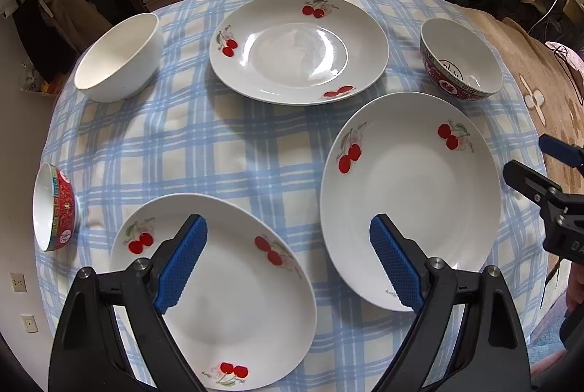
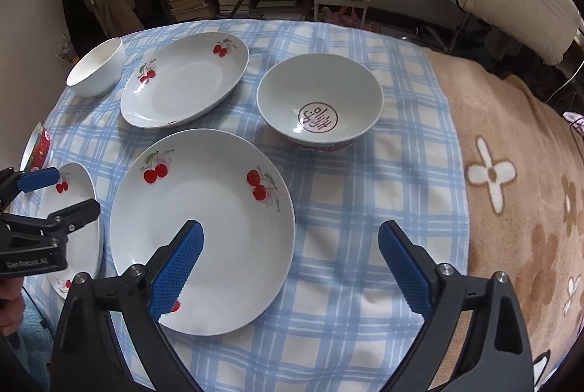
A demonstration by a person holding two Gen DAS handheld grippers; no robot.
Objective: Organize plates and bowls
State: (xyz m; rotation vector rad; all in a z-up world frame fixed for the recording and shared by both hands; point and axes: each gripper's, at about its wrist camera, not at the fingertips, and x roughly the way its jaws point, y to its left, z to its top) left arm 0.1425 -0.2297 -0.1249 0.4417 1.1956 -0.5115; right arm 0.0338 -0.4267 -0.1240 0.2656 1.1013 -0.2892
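above the plates, your left claw (image 1: 288,260) and right claw (image 2: 290,266) gape wide, holding and touching nothing.

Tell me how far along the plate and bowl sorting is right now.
Nothing looks done: the three cherry plates lie apart on the checked cloth, unstacked, and the white bowl and two red-patterned bowls stand separately. Nothing is in hand; the left gripper and right gripper hover with jaws open. All stacking remains.
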